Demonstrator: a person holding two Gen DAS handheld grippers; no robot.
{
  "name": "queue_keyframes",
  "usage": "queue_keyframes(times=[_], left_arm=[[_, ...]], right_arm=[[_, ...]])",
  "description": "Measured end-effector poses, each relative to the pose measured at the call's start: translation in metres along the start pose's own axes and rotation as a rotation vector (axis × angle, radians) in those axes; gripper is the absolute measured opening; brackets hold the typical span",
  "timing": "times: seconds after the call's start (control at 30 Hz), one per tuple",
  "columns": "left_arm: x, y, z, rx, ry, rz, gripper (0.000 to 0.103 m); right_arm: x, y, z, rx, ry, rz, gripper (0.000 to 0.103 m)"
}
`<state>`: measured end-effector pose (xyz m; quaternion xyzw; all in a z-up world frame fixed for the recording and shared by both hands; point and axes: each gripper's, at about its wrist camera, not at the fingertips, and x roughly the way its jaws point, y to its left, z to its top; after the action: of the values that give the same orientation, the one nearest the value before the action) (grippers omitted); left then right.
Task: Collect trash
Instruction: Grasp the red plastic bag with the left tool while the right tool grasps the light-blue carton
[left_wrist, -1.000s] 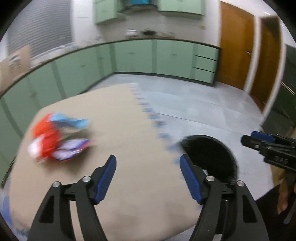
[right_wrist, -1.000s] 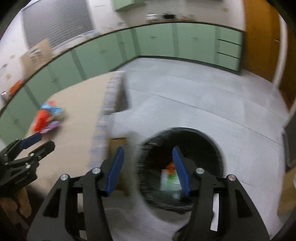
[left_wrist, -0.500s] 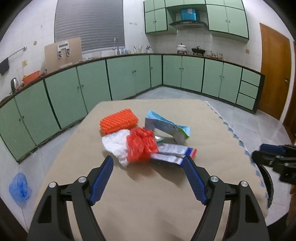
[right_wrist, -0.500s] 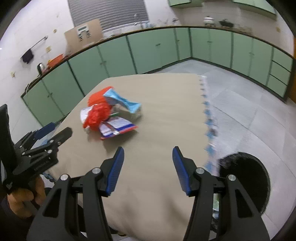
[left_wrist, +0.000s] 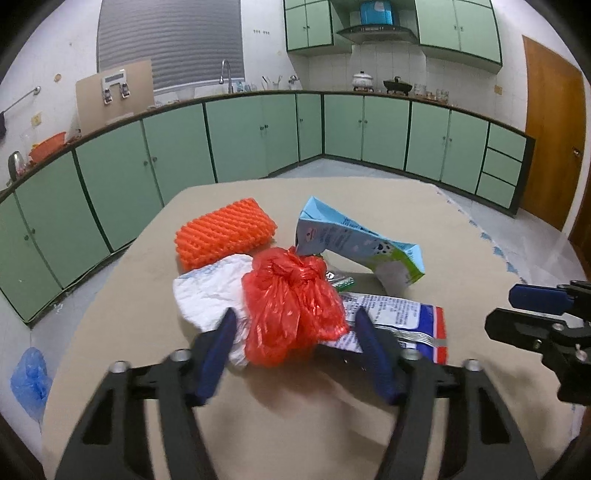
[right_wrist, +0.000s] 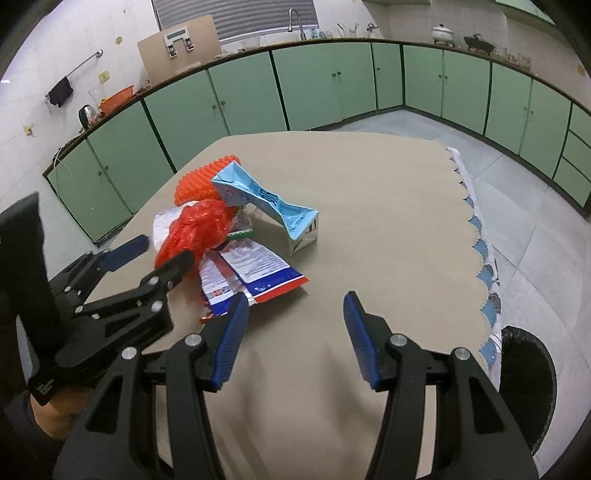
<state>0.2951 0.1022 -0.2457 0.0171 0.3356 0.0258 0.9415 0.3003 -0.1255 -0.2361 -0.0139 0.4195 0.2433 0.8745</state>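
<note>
red plastic bag (left_wrist: 291, 306) sits between closing left gripper (left_wrist: 295, 332) fingers; right gripper (right_wrist: 293, 325) fingers apart, empty.

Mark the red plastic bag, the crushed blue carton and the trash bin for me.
red plastic bag (left_wrist: 291, 306), left wrist view, middle of the crumpled body below the knot.
crushed blue carton (right_wrist: 269, 201), right wrist view, its creased blue side panel.
trash bin (right_wrist: 546, 369), right wrist view, its black rim beside the table.

Crinkled glossy red plastic bag (left_wrist: 291, 306), ribbed orange foam net (left_wrist: 225, 230), matt beige tablecloth (left_wrist: 424, 206)
</note>
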Motion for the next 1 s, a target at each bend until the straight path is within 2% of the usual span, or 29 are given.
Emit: queue_keyframes(times=[0.03, 0.07, 0.1, 0.17, 0.27, 0.6, 1.0], left_arm=[[0.006, 0.000, 0.000, 0.000, 0.013, -0.003, 0.043], [0.010, 0.001, -0.001, -0.001, 0.023, -0.009, 0.029], [0.010, 0.002, -0.001, -0.002, 0.021, -0.014, 0.021], [0.004, 0.004, -0.002, -0.009, -0.007, -0.026, 0.012], [-0.012, 0.007, -0.003, -0.012, -0.054, -0.022, 0.009], [-0.045, 0.020, 0.000, -0.049, -0.121, -0.002, 0.009], [-0.058, 0.025, -0.001, -0.093, -0.140, 0.020, 0.009]], right_arm=[[0.002, 0.000, 0.000, -0.003, 0.002, 0.002, 0.052], [0.004, 0.000, 0.000, -0.009, 0.004, 0.003, 0.052], [0.006, 0.000, 0.000, -0.016, 0.005, 0.008, 0.052], [0.008, 0.001, 0.002, -0.026, 0.002, 0.010, 0.052], [0.010, 0.003, 0.008, -0.040, -0.012, 0.024, 0.052], [0.034, 0.000, 0.036, -0.116, -0.038, 0.024, 0.052], [0.069, -0.006, 0.052, -0.154, 0.002, 0.054, 0.052]])
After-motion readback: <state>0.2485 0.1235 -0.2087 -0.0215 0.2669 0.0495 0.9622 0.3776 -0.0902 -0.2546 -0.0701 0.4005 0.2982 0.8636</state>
